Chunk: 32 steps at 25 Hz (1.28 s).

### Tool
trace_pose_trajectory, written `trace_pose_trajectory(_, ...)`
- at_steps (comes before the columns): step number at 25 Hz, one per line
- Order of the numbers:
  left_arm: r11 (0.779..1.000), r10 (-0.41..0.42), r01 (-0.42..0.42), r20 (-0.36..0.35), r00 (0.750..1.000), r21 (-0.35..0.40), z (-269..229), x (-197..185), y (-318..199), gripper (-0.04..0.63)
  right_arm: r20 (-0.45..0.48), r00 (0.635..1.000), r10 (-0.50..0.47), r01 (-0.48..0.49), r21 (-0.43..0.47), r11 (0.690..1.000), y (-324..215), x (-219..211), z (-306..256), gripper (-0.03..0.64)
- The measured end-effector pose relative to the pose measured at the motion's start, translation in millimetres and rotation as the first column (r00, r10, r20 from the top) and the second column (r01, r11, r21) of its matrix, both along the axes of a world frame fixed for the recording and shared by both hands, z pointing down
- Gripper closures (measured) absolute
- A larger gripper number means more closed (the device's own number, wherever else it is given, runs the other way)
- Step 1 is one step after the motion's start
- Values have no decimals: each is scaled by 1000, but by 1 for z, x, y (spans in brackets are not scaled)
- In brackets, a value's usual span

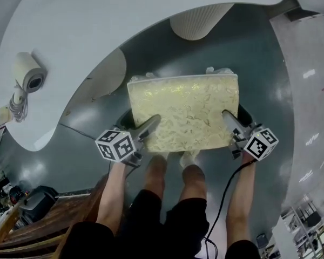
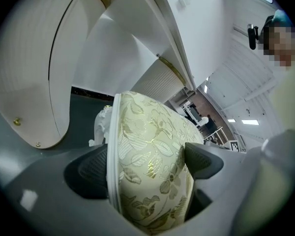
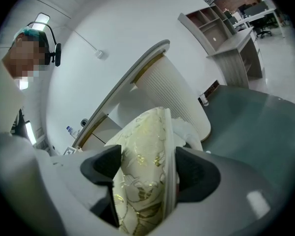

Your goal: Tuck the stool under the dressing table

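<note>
No readable text, it seems.

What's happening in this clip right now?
A person holds a stool with a cream floral cushion. The left gripper is closed on one side of the seat and the right gripper on the other, with the cushion edge between the fingers of each. The stool sits in the curved bay in front of the white dressing table and is not yet under its top.
</note>
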<state>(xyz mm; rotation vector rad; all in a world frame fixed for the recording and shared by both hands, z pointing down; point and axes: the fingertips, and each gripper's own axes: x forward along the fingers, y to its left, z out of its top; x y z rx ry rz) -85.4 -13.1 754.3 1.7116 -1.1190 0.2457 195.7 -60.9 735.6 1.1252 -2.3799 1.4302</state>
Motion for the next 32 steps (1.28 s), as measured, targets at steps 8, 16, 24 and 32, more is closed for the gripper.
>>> trace_pose_trajectory(8, 999, 45, -45, 6, 999, 2, 0, 0, -9, 98, 3, 999, 43, -43, 2, 999, 3, 2, 3, 267)
trace_pose_trajectory(16, 987, 157, -158, 36, 987, 10, -50, 15, 9, 98, 32, 986, 164, -164, -3, 986, 56, 20, -39, 267)
trace_pose_trajectory(24, 998, 54, -53, 35, 998, -25, -1, 2, -11, 98, 28, 998, 65, -64, -31, 997, 6, 5, 9, 267)
trace_pose_trajectory(32, 999, 31, -31, 38, 999, 11, -18, 1, 4, 98, 21, 999, 42, -42, -2, 999, 16, 4, -10, 267)
